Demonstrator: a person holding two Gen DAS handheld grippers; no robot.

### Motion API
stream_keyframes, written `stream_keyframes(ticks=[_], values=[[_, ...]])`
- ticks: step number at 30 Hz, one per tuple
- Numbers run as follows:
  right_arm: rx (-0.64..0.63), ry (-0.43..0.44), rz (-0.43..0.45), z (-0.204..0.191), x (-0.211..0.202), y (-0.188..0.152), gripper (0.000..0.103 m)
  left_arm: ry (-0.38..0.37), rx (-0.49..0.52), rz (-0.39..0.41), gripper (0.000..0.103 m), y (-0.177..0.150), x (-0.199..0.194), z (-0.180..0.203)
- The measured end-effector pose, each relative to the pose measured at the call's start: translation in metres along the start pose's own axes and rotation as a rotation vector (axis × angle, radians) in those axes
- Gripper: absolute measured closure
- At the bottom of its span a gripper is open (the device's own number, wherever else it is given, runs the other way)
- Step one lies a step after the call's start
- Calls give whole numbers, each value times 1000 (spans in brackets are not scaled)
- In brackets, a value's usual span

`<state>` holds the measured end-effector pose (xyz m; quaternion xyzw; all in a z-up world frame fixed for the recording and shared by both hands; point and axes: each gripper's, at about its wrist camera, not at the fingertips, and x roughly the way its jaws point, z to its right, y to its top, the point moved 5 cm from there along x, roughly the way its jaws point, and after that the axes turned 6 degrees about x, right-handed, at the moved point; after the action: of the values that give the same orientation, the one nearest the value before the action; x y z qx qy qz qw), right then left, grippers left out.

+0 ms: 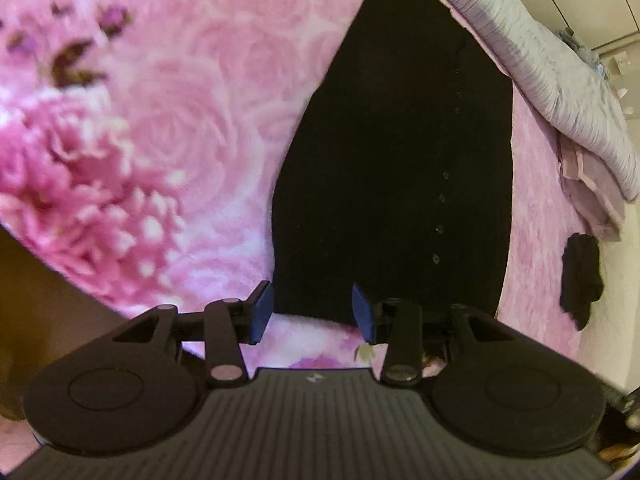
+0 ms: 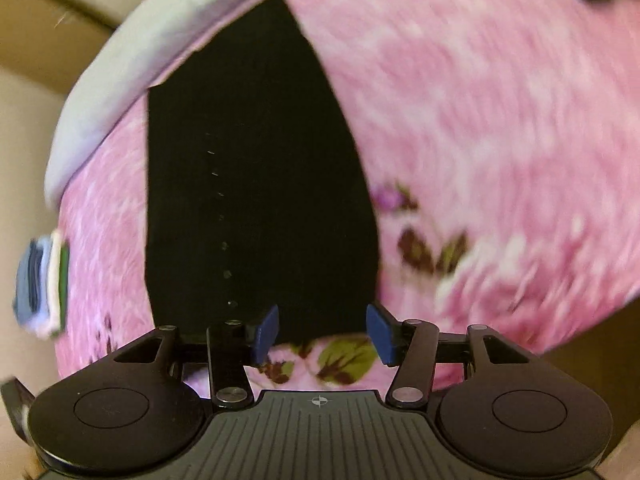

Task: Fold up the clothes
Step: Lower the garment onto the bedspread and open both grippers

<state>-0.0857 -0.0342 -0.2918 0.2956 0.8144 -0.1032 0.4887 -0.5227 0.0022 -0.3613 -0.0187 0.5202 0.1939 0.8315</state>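
Here: one long black button-front garment (image 1: 392,168), spread flat and lengthwise on the pink rose-print plush bed cover (image 1: 168,128), its hem at the bed's near edge, ready for folding. Left gripper (image 1: 314,312) and right gripper (image 2: 322,330): fingers parted, empty, poised at the hem's two corners, probably to lift it.

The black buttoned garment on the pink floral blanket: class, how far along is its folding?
Done: the black buttoned garment lies flat as a long narrow strip on the pink floral blanket, and a small stack of folded clothes sits aside. In hand: the left gripper and right gripper stand open at its near edge, gripping nothing. Left: folding the strip along its length.
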Motion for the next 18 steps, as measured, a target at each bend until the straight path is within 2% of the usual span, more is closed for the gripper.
stream_keyframes(ticks=[4,9,13,16,17,18], values=[[122,9,28,14,41,-12,50,-26,-17,-17,65,15,28,-18],[195,17,111,35,70,0,50,-66,-79,-18,65,15,54,-28],[229,63,89,52,96,3,50,-98,-134,20,62,6,64,-30],[226,88,86,55,103,4,50,-117,-161,54,63,1,64,-29],[219,95,83,54,103,6,53,-129,-157,55,77,-1,64,-27],[213,103,80,54,104,7,65,-143,-142,49,87,-3,65,-23]])
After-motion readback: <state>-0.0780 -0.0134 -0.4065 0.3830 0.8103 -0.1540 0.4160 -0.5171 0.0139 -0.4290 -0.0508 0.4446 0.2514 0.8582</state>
